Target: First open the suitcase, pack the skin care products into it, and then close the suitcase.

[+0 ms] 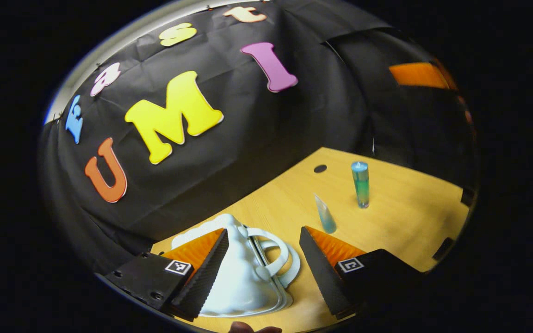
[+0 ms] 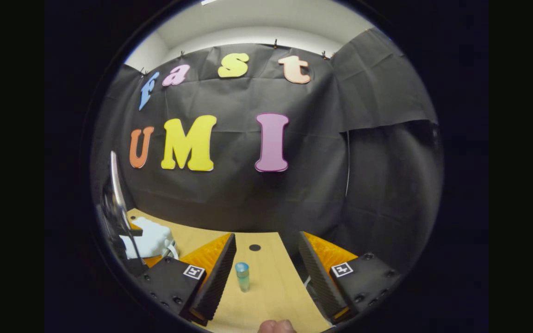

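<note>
Left gripper view: camera low over the wooden table [image 1: 400, 217], tilted, facing along its own fingers toward the back cloth wall [image 1: 248, 138]; close on a white suitcase [image 1: 238, 273] at the near left, farther from a tall green bottle [image 1: 360, 184] and a small clear tube [image 1: 325, 213] standing mid-table. Right gripper view: camera level, higher, facing the cloth wall squarely, table [image 2: 266, 282] at the bottom of the frame. Shared ground: the wall, the tabletop with its dark round hole [image 2: 255, 247], the green bottle, and the suitcase, seen at far left in the right gripper view.
</note>
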Action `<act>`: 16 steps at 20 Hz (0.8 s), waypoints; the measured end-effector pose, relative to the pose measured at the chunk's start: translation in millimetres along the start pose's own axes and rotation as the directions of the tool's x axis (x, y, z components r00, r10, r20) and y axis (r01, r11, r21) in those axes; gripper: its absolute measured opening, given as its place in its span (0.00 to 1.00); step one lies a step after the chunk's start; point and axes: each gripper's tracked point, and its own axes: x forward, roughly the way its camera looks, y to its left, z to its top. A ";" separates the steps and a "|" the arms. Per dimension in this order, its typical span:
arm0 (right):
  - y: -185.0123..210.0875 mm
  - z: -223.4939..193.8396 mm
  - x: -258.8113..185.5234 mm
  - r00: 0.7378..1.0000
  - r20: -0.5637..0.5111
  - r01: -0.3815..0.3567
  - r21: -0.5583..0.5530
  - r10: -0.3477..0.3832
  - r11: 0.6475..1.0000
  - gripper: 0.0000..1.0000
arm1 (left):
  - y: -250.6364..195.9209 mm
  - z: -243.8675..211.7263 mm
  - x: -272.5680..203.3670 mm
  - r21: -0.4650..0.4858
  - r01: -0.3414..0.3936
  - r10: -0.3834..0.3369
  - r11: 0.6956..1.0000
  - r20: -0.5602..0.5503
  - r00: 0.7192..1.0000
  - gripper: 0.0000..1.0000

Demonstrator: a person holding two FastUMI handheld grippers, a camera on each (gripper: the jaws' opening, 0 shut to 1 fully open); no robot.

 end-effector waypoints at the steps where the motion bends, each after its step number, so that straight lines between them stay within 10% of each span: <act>1: -4.5 -1.8 -0.8 1.000 -0.005 0.008 -0.001 -0.008 1.000 0.80 | -6.0 -9.1 6.4 0.043 0.013 -0.012 0.999 -0.030 0.999 0.98; 10: -40.5 -12.0 -4.4 0.996 -0.036 0.085 -0.001 -0.085 0.996 0.80 | -14.7 -75.5 58.2 0.375 0.091 0.013 0.923 -0.267 0.964 0.96; 16: -55.7 -18.1 -8.1 0.990 -0.053 0.130 0.003 -0.130 0.991 0.80 | -17.4 -90.8 76.3 0.427 0.144 0.014 0.893 -0.345 0.938 0.72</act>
